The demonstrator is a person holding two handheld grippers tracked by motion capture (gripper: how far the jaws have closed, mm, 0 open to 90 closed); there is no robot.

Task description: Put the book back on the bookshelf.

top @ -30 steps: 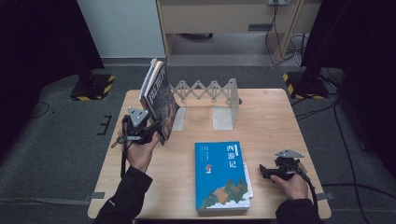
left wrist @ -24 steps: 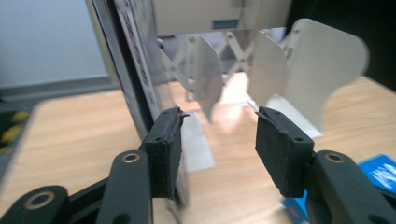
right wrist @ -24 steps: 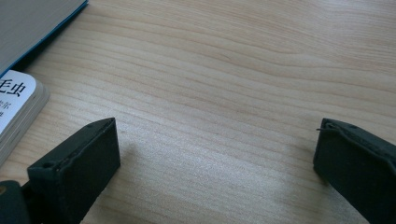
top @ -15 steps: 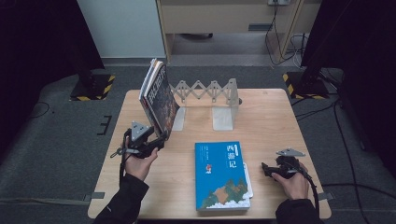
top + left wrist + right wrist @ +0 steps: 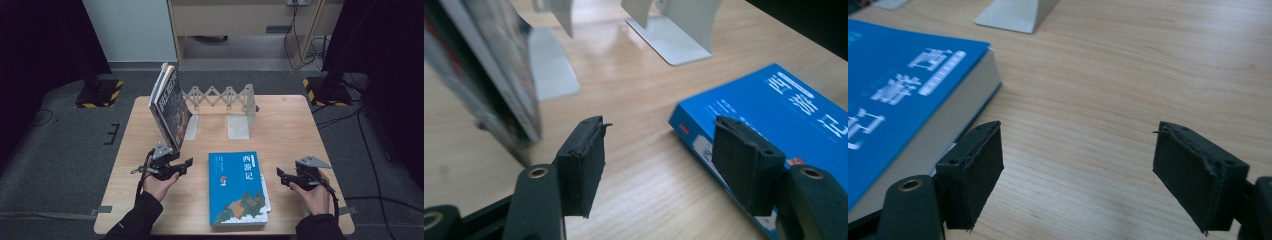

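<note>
Soft overhead light falls on the pale wooden table [image 5: 290, 125] while the surroundings sink into darkness; glare streaks the white metal bookend [image 5: 674, 30]; the leaning dark-covered book [image 5: 489, 80] is blurred in the left gripper view

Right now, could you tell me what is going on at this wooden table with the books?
A person holds a two-jaw gripper in each hand. A dark-covered book stands leaning at the left end of a grey expanding metal bookend rack. The left gripper sits just below it, empty, and its jaws have just been opening. A blue hardcover book with white Chinese characters lies flat on the light wooden table between the hands. The right gripper rests open beside its right edge, touching nothing, after its jaws closed a little.
</note>
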